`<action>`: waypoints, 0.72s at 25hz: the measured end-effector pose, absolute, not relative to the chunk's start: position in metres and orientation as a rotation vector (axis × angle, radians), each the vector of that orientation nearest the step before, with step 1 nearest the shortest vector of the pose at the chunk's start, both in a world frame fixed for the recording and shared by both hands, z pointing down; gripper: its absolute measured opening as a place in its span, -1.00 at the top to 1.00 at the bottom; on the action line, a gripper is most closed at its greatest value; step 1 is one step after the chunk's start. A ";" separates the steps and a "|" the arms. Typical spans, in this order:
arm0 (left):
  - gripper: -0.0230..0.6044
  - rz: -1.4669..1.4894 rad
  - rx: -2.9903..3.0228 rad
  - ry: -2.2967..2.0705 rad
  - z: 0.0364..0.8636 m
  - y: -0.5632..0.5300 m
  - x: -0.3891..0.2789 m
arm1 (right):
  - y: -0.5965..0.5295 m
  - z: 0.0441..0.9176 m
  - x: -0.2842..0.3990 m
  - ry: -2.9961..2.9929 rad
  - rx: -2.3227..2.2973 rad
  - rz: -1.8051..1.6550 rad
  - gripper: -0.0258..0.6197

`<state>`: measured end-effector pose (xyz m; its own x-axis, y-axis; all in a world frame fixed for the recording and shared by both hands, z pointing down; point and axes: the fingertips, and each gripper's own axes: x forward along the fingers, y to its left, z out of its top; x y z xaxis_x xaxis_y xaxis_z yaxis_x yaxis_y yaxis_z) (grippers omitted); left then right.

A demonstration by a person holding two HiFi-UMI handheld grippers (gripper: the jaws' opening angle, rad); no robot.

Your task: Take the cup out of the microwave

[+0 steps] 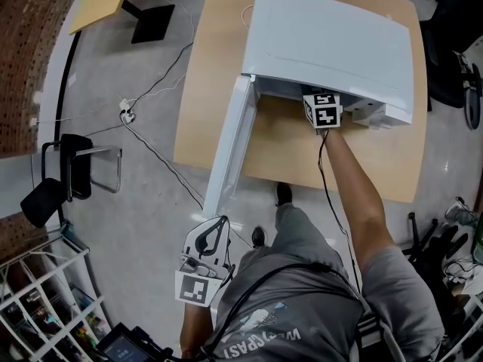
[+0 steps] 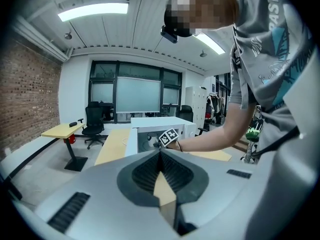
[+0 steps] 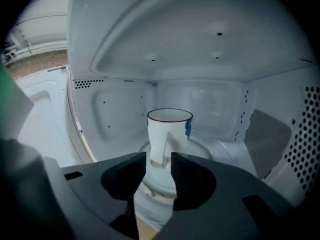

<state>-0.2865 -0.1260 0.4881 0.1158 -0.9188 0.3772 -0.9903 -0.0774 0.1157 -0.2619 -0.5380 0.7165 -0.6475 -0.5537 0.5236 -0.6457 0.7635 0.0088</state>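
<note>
Your right gripper (image 3: 158,167) was open and held nothing, its jaws just by the handle (image 3: 159,146) of the cup (image 3: 172,134) inside the microwave (image 1: 332,44), and your left gripper (image 2: 160,156) was closed, empty.

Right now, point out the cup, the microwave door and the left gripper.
cup (image 3: 172,129): right gripper view, on its white body.
microwave door (image 1: 230,148): head view, middle of the open panel.
left gripper (image 2: 160,155): left gripper view, where the shut jaws meet.

Bright strip light (image 2: 92,10), fisheye-dark corners
</note>
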 end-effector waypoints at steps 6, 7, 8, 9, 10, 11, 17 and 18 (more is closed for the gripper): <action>0.84 0.293 2.057 -1.849 0.491 -0.121 -0.283 | -0.546 0.720 -0.262 -2.432 0.959 0.227 0.59; 0.84 0.296 2.055 -1.848 0.492 -0.120 -0.284 | -0.546 0.719 -0.262 -2.430 0.963 0.223 0.68; 0.84 0.300 2.053 -1.847 0.493 -0.119 -0.284 | -0.546 0.719 -0.262 -2.427 0.964 0.219 0.68; 0.84 0.301 2.051 -1.848 0.493 -0.118 -0.284 | -0.545 0.718 -0.261 -2.425 0.966 0.218 0.68; 0.84 0.299 2.051 -1.850 0.493 -0.118 -0.283 | -0.544 0.716 -0.260 -2.424 0.969 0.217 0.68; 0.84 0.297 2.052 -1.851 0.492 -0.117 -0.283 | -0.543 0.714 -0.258 -2.427 0.975 0.214 0.69; 0.84 0.293 2.068 -1.856 0.487 -0.112 -0.279 | -0.526 0.697 -0.253 -2.477 0.969 0.180 0.69; 0.84 0.290 2.072 -1.858 0.485 -0.111 -0.279 | -0.523 0.693 -0.252 -2.485 0.964 0.180 0.69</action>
<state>-0.2789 -0.1105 0.4854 0.1233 -0.9196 0.3729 -0.9896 -0.0857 0.1159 -0.2519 -0.5227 0.6928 -0.6451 -0.6044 0.4674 -0.6654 0.7451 0.0451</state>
